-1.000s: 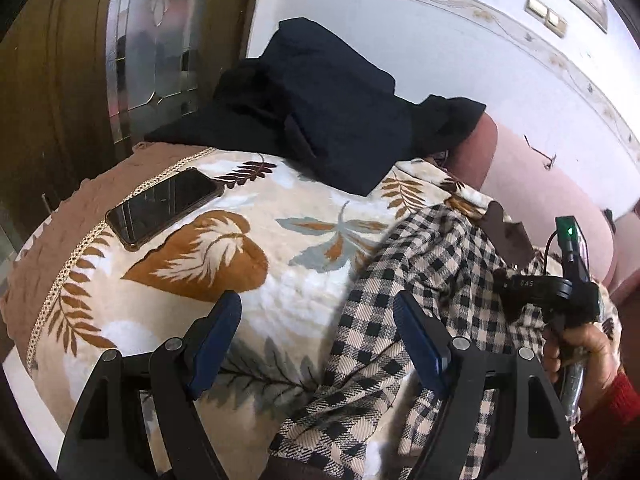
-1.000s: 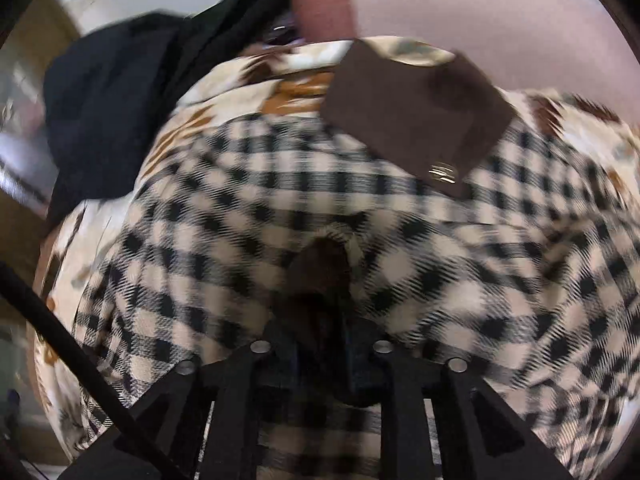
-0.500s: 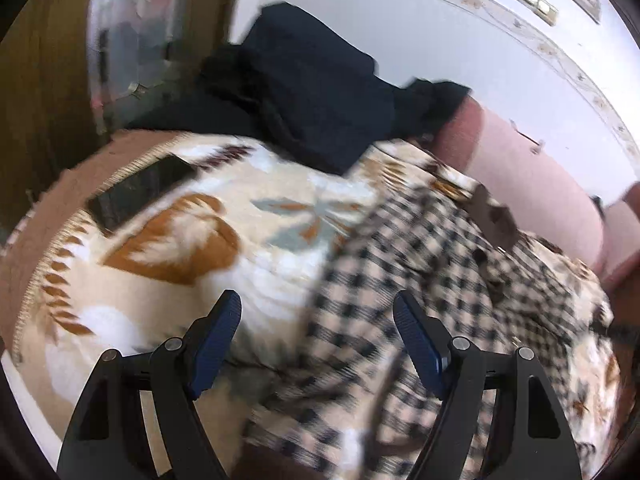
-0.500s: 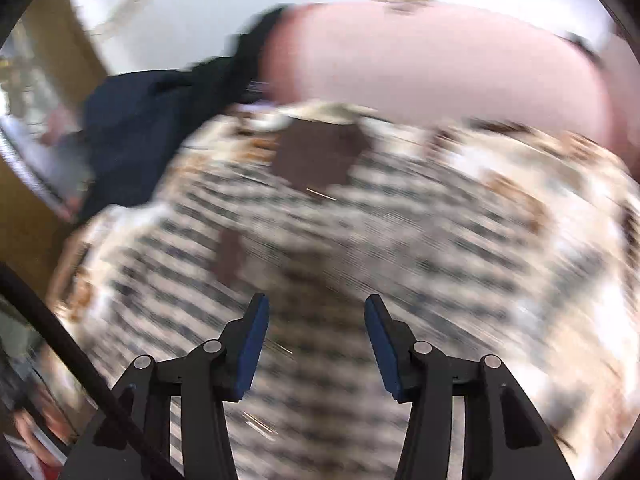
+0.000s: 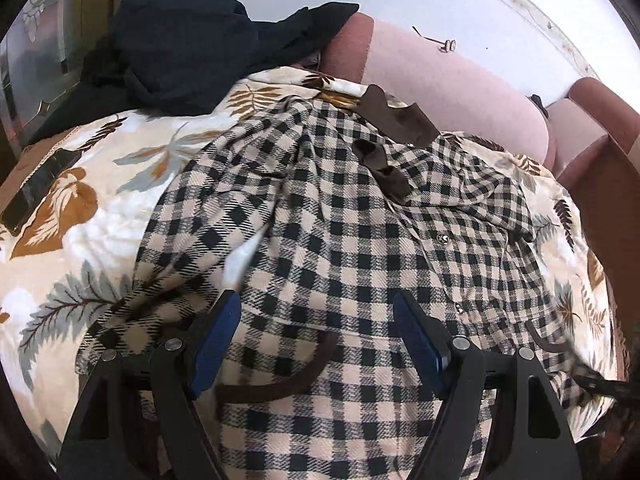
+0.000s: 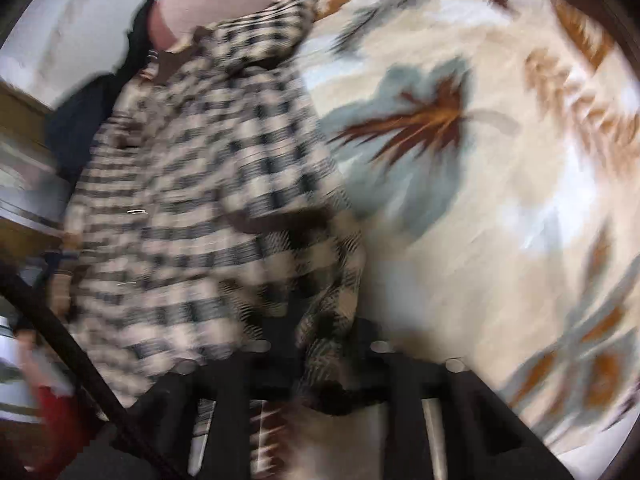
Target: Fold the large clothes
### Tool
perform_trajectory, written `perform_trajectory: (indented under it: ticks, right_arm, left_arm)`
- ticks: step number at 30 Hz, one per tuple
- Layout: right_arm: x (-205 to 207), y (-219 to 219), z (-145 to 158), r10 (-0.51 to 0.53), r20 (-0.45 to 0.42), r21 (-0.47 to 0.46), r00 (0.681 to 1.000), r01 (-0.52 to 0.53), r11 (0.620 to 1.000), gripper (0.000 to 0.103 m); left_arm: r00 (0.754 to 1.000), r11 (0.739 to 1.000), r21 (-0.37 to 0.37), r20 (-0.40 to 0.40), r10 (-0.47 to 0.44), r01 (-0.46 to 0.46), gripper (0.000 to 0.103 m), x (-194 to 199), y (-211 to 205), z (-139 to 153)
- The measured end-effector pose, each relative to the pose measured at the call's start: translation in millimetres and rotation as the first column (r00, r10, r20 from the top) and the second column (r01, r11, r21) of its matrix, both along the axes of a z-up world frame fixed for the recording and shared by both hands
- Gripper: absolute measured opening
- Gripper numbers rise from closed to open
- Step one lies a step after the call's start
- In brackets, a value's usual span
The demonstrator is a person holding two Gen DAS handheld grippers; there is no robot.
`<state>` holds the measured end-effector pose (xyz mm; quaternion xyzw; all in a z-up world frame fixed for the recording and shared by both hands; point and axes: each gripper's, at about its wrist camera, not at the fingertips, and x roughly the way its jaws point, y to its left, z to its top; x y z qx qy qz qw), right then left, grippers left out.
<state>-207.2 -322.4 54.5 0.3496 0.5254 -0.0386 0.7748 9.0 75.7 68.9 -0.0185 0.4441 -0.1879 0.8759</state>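
- Two grippers work one checked shirt (image 5: 328, 216), which lies spread, collar away from the cameras, on the leaf-print blanket (image 5: 92, 208) that covers the sofa.
- The left gripper (image 5: 316, 332) hangs over the shirt's near hem, its blue pads wide apart with nothing between them; judged from that, it is lining up for a hold on the hem.
- The right gripper (image 6: 316, 360) is at the shirt's edge beside bare blanket; its jaws are closing, and a bunch of checked cloth runs down between them. The blur hides whether the pads press on it yet.
- A dark garment (image 5: 180, 40) is heaped at the blanket's far corner, and a phone (image 5: 36, 188) lies at its left edge, both clear of the shirt, likely put aside to leave folding room.
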Motion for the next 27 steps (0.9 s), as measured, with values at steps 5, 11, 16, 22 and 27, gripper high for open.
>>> perform_trajectory:
  ticks: [5,11,16,22,27]
  right_arm:
    - [-50.9,-15.6,44.8,-0.046,0.156,0.197,0.987,0.015,0.980,0.014]
    - [-58.9,-17.1,52.1,-0.071,-0.058,-0.331,0.996,0.047,0.942,0.026]
    - [-21.8,13.9,87.9,-0.031,0.116,-0.372,0.993,0.072,0.925,0.027]
    - [134.9,104.9,72.5,0.178,0.156,-0.382,0.972,-0.107,0.918,0.027]
    - [279.6,164.0,34.5,0.226,0.121,-0.481,0.967,-0.142,0.865,0.027]
  left_arm:
    - [0.999,0.999,-0.002,0.000,0.036,-0.036,0.078,7.2,11.6,3.6]
    - [0.985,0.986,-0.017,0.035,0.166,-0.166,0.078,13.4,60.9,17.2]
    - [0.950,0.952,-0.001,0.072,0.304,-0.305,0.078,16.7,109.9,26.3]
    - [0.924,0.924,-0.066,0.055,0.379,-0.375,0.078,24.3,146.3,33.3]
    - [0.901,0.907,-0.031,0.111,0.420,-0.420,0.078,25.9,167.5,36.8]
